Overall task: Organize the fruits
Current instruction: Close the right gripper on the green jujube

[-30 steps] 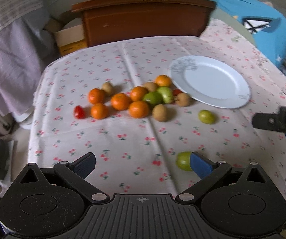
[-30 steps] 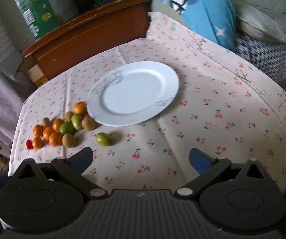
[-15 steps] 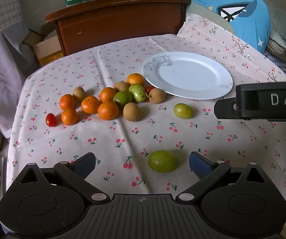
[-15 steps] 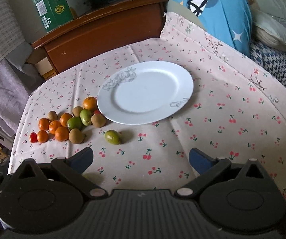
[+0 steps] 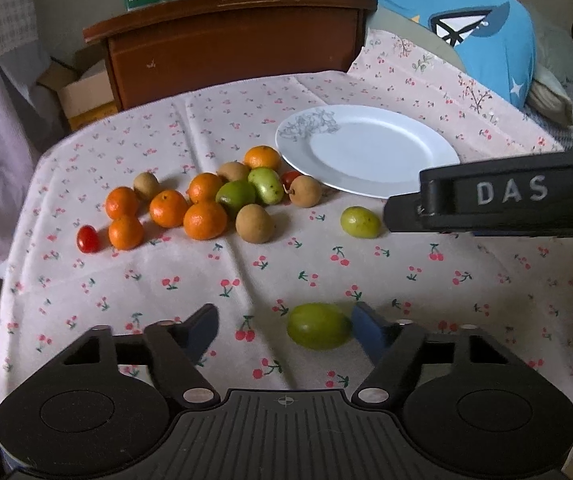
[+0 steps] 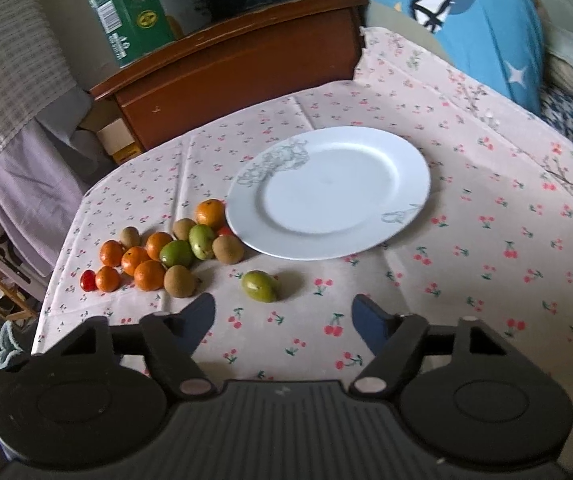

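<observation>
Closing, both hand-held grippers gape: left [image 5: 284, 326] around a green fruit [image 5: 318, 331], right [image 6: 284, 316] empty.

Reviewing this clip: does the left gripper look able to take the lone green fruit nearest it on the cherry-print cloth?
Probably yes. The left gripper, whose jaws have just been closing, has the lone green fruit between its fingers, against the right-side one, with only bare cherry-print cloth around it.

near edge: bare cloth on the tabletop [image 6: 486, 280], easy to pass
left side: fruit pile [image 5: 202, 200] packed tight, blocks that route
middle: plate [image 6: 326, 192] touches the pile
far edge: wooden headboard [image 5: 230, 40] walls it off
</observation>
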{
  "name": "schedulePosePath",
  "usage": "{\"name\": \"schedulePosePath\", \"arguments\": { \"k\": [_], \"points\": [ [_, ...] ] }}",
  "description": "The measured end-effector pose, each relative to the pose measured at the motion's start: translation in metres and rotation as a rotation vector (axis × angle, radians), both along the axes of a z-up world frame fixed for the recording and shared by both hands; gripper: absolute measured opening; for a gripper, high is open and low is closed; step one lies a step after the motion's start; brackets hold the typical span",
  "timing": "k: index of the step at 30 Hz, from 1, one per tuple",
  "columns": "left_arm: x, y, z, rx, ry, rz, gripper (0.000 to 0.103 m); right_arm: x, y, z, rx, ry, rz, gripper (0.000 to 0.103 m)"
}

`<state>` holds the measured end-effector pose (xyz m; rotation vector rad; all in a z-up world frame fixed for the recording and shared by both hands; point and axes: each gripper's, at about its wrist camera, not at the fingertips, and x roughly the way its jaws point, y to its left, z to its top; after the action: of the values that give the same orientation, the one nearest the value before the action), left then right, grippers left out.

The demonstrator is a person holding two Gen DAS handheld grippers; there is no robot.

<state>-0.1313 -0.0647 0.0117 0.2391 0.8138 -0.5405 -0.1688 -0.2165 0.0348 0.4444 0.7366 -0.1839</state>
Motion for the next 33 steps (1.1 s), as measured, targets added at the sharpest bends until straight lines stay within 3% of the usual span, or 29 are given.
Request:
{"name": "schedulePosePath", "arguments": {
  "k": [2,6,9,20,25,33],
  "points": [
    [0.001,0.001,-0.001,-0.018,0.014,-0.003,0.063,0.004,0.002,-0.002,0.003,-0.006,0.020,0.063],
    [0.003,0.003,-0.003,-0.041,0.040,-0.013,0.041,0.012,0.005,-0.007,0.001,-0.018,0.058,0.050],
    [0.006,0.008,-0.002,-0.064,0.056,0.008,0.033,0.018,0.007,-0.012,-0.005,-0.019,0.079,0.043],
    [0.020,0.026,0.001,-0.118,0.084,0.083,0.032,0.038,0.007,-0.028,0.007,-0.007,0.090,0.034],
    [0.024,0.032,0.000,-0.114,0.086,0.118,0.032,0.043,0.011,-0.033,-0.017,0.006,0.099,0.024],
    [0.023,0.029,-0.004,-0.075,0.070,0.123,0.033,0.044,0.024,-0.032,-0.082,0.006,0.148,0.022]
  ]
}}
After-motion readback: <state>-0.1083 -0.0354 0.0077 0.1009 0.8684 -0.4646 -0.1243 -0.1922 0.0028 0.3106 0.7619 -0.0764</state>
